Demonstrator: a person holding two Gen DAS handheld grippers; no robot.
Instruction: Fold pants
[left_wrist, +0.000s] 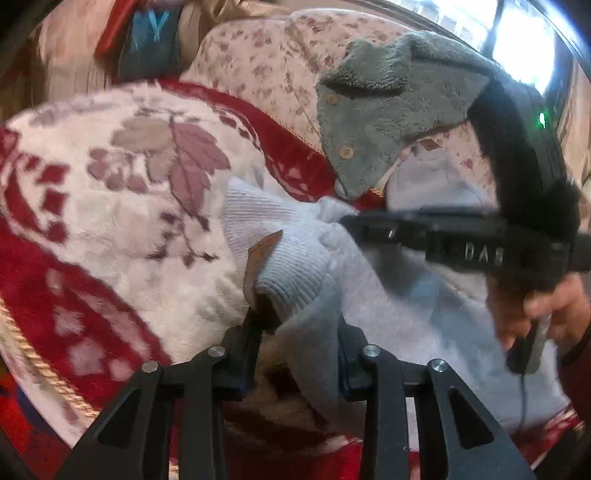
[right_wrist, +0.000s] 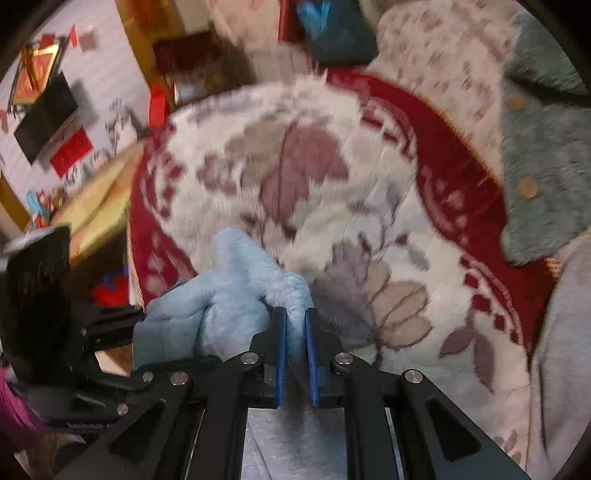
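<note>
**Pale grey pants pinched at both ends**

While they drape over the red-and-cream floral blanket (left_wrist: 110, 206), the pants (left_wrist: 388, 295) hang bunched between two grips. The left gripper (left_wrist: 295, 332) is closed on fabric below the ribbed cuff (left_wrist: 291, 258); the right gripper (right_wrist: 295, 332) has its blue pads (right_wrist: 281, 354) clamped on another fold. A grey fleece garment (left_wrist: 369, 122) lies just beyond.

The pants (left_wrist: 388, 295) are pale grey-blue sweatpants, soft knit with a ribbed cuff (left_wrist: 291, 269). They're bunched up and lifted off the red and cream floral blanket (left_wrist: 110, 206), cuff end up front, the rest draping down and to the right. Pinched fabric folds over itself.
</note>
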